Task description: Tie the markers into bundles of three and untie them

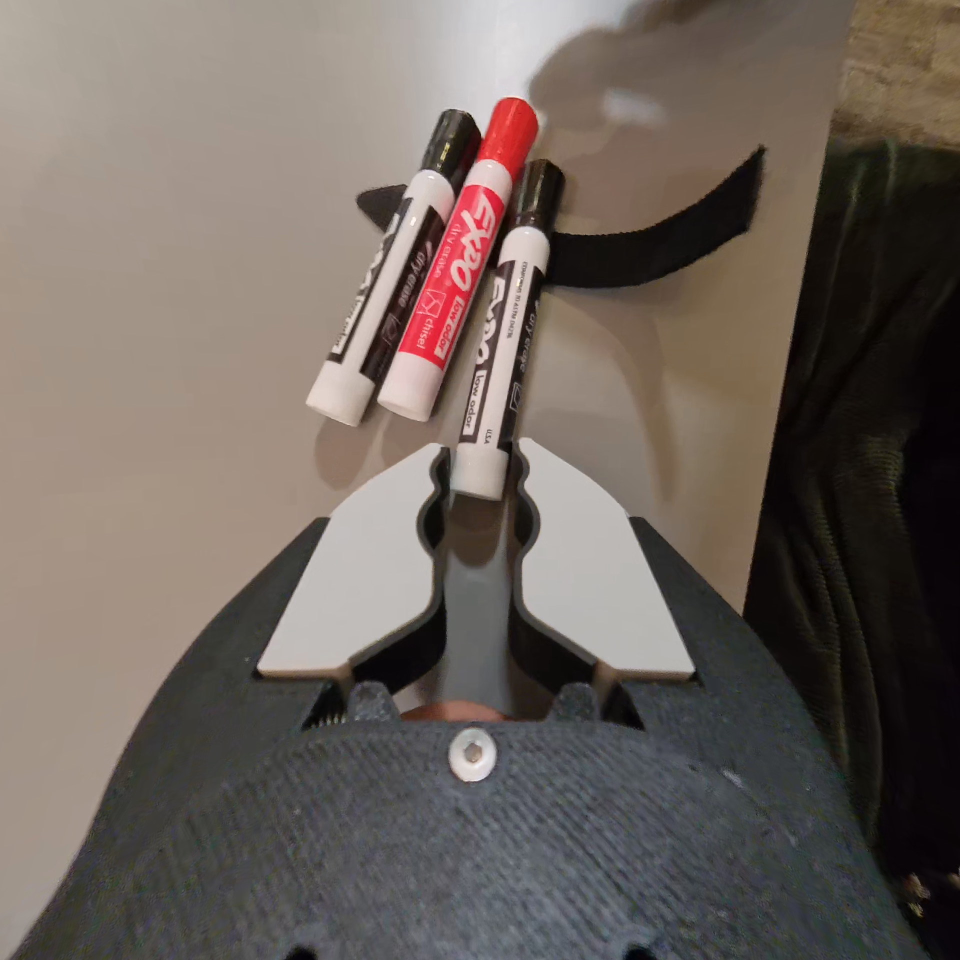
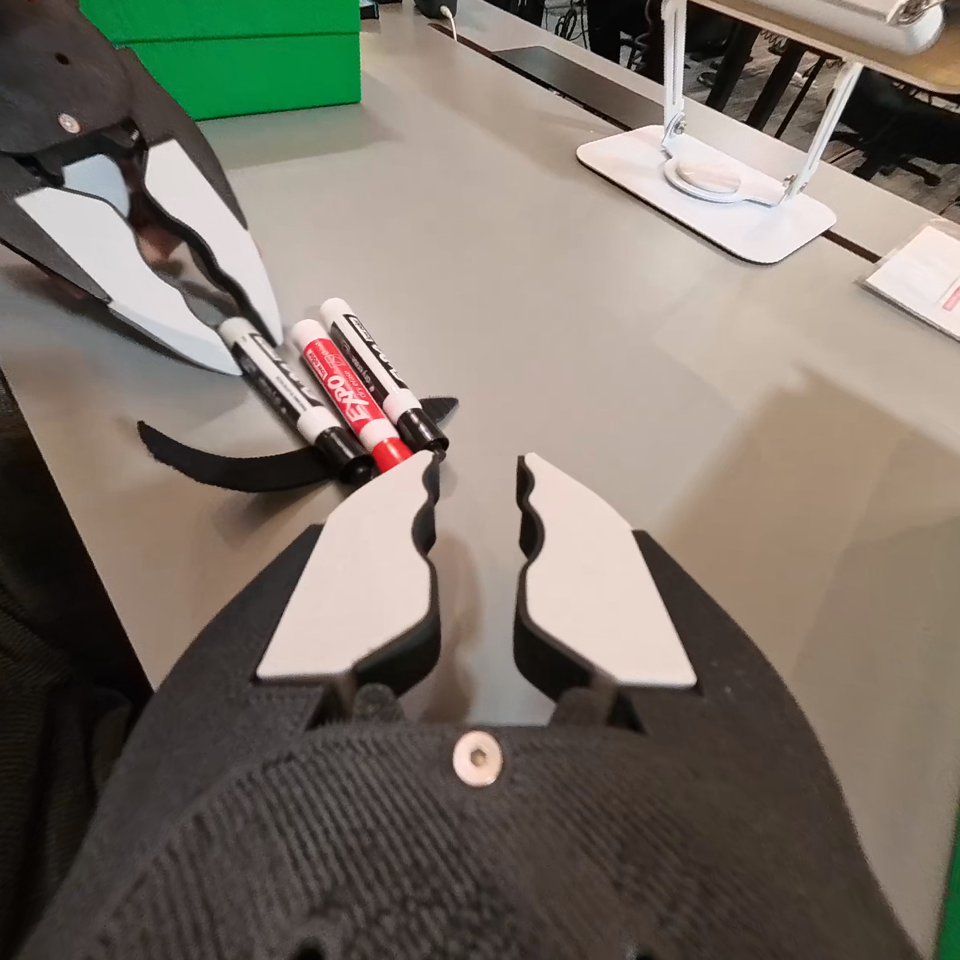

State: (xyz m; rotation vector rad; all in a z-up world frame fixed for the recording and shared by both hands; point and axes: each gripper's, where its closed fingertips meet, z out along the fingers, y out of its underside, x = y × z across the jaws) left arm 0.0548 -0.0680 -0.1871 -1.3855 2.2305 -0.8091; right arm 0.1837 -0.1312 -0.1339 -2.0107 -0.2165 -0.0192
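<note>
Three markers lie side by side across a black strap (image 1: 649, 249) on the grey table (image 2: 571, 337): a black one (image 1: 384, 270), a red one (image 1: 457, 270) and a second black one (image 1: 509, 332). My left gripper (image 1: 483, 452) is shut on the white butt end of that second black marker, which sits slightly askew from the other two. It also shows in the right wrist view (image 2: 254, 348) at the left. My right gripper (image 2: 478, 462) is open and empty just in front of the cap ends, its left fingertip (image 2: 423, 467) beside the red cap (image 2: 392, 452).
A green box (image 2: 234, 52) stands at the back left. A white stand base (image 2: 717, 208) sits at the back right, with a flat white packet (image 2: 924, 280) near the right edge. Dark fabric (image 1: 857, 467) lies past the table edge close to the strap. About 15 centimetres separates my left fingertips from my right.
</note>
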